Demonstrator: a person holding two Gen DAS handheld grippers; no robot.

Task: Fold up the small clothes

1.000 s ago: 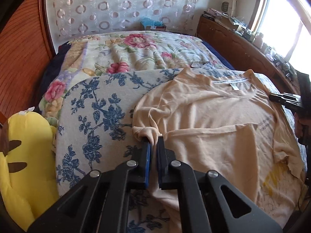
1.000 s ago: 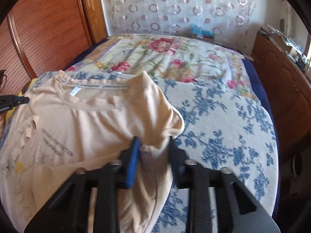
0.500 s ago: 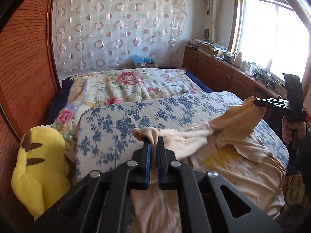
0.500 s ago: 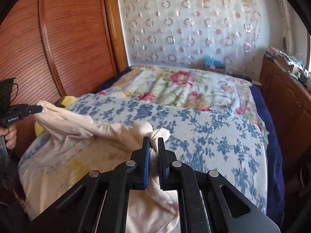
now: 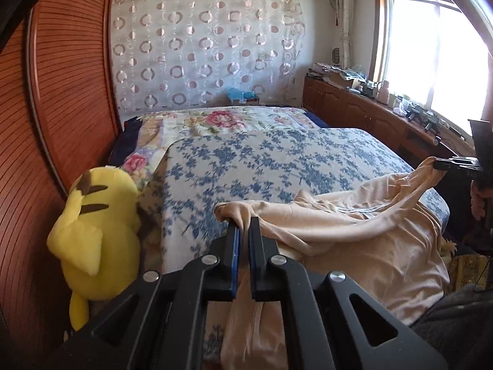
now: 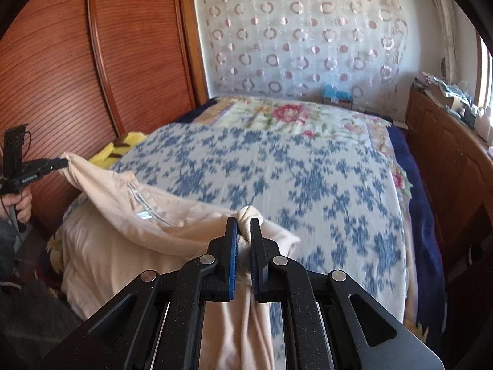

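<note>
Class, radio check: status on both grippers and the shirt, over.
Left gripper and right gripper both shut on the peach shirt. Shirt lifted at both ends, sagging over the bed edge. Yellow plush beside, clear of it.

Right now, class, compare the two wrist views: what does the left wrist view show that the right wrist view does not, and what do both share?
Only the left wrist view shows the bright window, the whole yellow plush toy and the right tool from the side. Only the right wrist view shows the left tool from the side, and the hand gripping its handle. Both share the peach T-shirt, clamped by both tools, the blue floral bedspread and the circle-patterned curtain.
</note>
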